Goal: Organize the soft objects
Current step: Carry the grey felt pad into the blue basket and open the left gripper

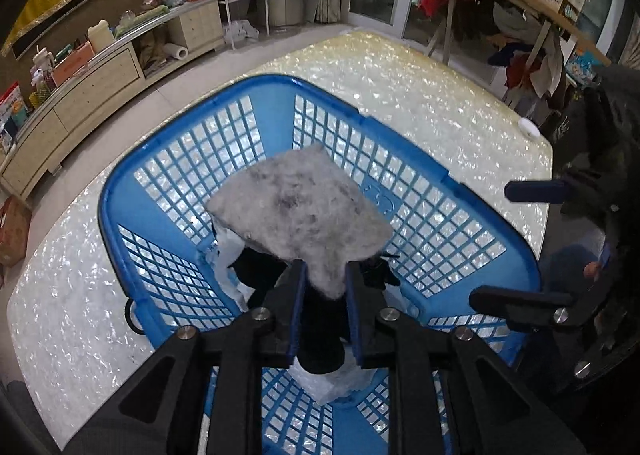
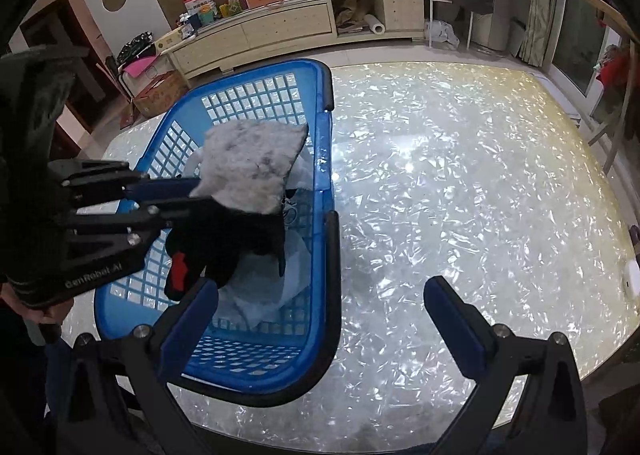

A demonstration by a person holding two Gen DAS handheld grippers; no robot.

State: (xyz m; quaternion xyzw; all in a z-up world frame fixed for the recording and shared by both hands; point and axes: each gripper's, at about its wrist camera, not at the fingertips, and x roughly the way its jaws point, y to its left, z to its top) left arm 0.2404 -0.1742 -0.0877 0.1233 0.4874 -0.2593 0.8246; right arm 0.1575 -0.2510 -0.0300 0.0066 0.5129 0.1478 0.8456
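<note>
Item: grey fuzzy cloth (image 1: 298, 207), which we hold by one corner in our left gripper (image 1: 326, 287), pads clamped on it, above the blue basket (image 1: 120, 191). The basket stands on the pearly surface (image 2: 460, 183) with black and white soft items inside. Our right gripper (image 2: 320, 297) gapes wide, empty, beside the basket.

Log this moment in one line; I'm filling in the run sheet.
left gripper: shut on grey fuzzy cloth, over blue basket | right gripper: open, empty, over table | basket: holds black and white items
</note>
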